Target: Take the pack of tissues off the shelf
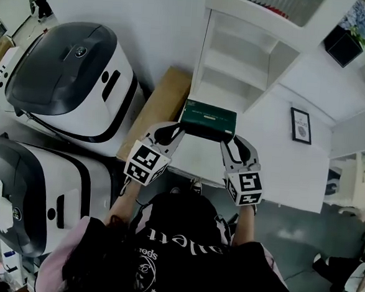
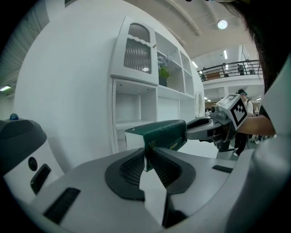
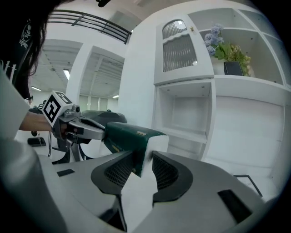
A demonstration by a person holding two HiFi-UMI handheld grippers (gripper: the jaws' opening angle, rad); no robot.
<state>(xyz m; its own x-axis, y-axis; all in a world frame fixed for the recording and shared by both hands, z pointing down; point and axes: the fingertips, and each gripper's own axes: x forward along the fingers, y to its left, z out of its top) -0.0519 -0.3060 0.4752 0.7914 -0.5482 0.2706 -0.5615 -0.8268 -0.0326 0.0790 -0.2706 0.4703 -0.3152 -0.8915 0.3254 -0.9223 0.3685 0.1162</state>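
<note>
Step in hand: the carry-away, by my reading. The pack of tissues [image 1: 208, 118] is hanging in the air in front of the shelf unit [image 1: 238, 66], touching none of its boards.
Pack of tissues: it is lying level between the two tools, green top facing up and one short end going into each set of tongs. It is sitting close in front of the person, just short of the white unit's open compartments.
Left tongs [image 1: 172, 131]: they are clamping on the pack's left end, and the left gripper view shows the ribbed pads pressing the end edge from both sides.
Right tongs [image 1: 235, 145]: they are gripping the opposite end the same way, pads closing on the pale end face with the green wrapper running away from them.
Shelf unit: the nearest compartments are showing bare in both gripper views (a potted plant [image 1: 344, 42] is sitting higher up, well apart from the pack).
Next move: drawing both hands back together at one pace — the pack is hanging only by its two ends, so the hands must be holding their spacing and pressure evenly.
Risk: if one hand is leading the other, the soft pack could be twisting or slipping out of one pair of pads.
</note>
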